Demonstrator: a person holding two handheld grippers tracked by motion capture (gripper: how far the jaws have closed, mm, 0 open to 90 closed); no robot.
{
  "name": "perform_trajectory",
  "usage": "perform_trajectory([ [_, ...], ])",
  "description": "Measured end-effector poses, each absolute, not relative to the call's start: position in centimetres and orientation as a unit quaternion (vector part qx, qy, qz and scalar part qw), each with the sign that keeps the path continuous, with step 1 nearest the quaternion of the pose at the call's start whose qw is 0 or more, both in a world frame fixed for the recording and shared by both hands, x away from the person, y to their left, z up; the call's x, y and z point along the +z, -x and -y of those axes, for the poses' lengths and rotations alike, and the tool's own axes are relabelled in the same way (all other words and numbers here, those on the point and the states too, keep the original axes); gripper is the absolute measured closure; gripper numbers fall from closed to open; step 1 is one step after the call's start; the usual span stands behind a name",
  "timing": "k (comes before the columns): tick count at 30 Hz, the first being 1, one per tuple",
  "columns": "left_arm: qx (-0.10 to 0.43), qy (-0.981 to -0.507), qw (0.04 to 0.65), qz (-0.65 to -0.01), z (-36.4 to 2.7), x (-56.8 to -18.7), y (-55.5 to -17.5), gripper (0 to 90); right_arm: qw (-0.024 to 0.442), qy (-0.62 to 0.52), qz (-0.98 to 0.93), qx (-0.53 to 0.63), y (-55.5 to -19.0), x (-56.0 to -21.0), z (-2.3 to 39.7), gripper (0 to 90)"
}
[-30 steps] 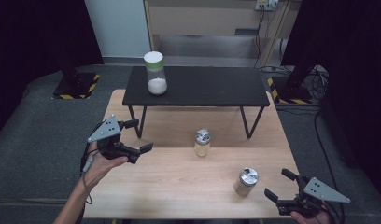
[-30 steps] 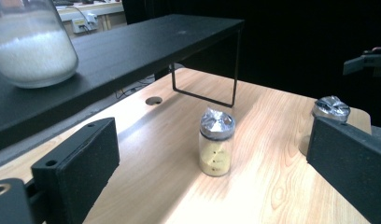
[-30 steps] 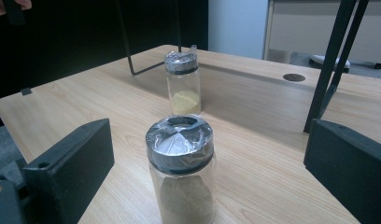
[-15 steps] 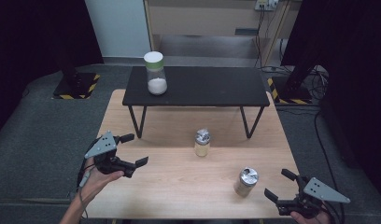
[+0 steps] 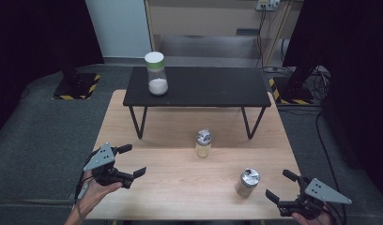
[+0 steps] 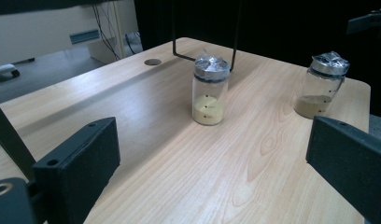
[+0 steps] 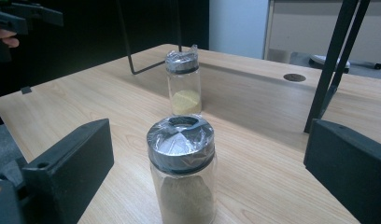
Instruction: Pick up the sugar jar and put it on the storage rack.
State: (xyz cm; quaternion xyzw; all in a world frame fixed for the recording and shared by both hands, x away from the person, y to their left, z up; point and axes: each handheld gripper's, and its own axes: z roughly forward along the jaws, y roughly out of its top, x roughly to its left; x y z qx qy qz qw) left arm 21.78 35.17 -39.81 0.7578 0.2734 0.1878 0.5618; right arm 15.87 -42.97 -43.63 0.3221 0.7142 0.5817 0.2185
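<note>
Two small glass jars with wrapped lids stand on the wooden table (image 5: 180, 187). The jar of yellow powder (image 5: 203, 143) (image 6: 209, 88) (image 7: 184, 86) is near the middle. The jar of brown powder (image 5: 247, 183) (image 6: 321, 84) (image 7: 184, 177) stands toward the front right. My left gripper (image 5: 133, 160) (image 6: 212, 186) hovers open over the front left of the table, well apart from both jars. At the front right edge my right gripper (image 5: 279, 184) is open, with the brown jar just ahead of its jaws and untouched.
A low black table (image 5: 199, 91) stands across the far half of the wooden table, and its thin legs (image 5: 248, 124) come down near the yellow jar. On it sits a tall jar with a white lid (image 5: 157, 72) holding white powder.
My left gripper has drawn back toward the front left edge of the table and stays open. The right gripper and both jars have not moved.
</note>
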Motion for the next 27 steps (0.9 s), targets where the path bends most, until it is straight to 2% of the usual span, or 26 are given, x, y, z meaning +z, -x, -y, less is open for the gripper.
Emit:
perform_trajectory([
  [27, 0.182, -0.747, 0.562, -0.306, -36.7, -43.0, -18.4, 2.2, 0.218, -0.321, -0.714, 0.583, -15.9, -43.7, 43.0, 2.1],
])
